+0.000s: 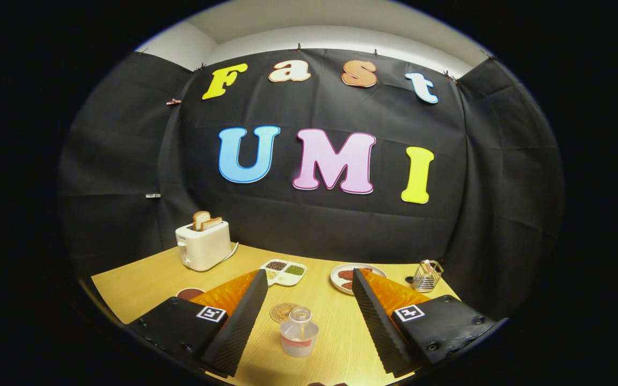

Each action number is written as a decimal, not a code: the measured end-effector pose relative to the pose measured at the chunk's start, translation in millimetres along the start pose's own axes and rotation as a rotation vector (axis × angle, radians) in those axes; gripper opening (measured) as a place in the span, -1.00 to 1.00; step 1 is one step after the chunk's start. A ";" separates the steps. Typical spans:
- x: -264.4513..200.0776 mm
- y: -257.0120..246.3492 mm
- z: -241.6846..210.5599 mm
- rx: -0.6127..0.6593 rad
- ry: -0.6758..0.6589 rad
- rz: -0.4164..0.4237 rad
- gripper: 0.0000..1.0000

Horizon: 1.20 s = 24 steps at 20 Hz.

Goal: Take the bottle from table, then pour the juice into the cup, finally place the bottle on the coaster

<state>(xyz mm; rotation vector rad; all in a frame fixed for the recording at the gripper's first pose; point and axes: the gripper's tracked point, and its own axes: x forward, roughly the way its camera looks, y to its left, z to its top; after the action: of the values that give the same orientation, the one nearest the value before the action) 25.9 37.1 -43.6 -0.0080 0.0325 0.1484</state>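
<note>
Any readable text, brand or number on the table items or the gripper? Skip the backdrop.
Nothing can be quoted.
toaster: small mark on its front, too small to read.
coaster: round print, too blurred to read.
bottle: no readable label.
gripper: open, with the bottle between its fingers; square patterned tags on its body, no words.

Gripper [309, 292] jaws wide apart; bottle [299, 332] upright between them, untouched; coaster [281, 311] just beyond.
</note>
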 end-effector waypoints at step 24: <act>58.2 11.4 -146.5 0.034 0.104 0.117 0.95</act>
<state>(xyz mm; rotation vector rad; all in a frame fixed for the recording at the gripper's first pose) 77.1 55.4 -192.0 0.0197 0.1392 0.2640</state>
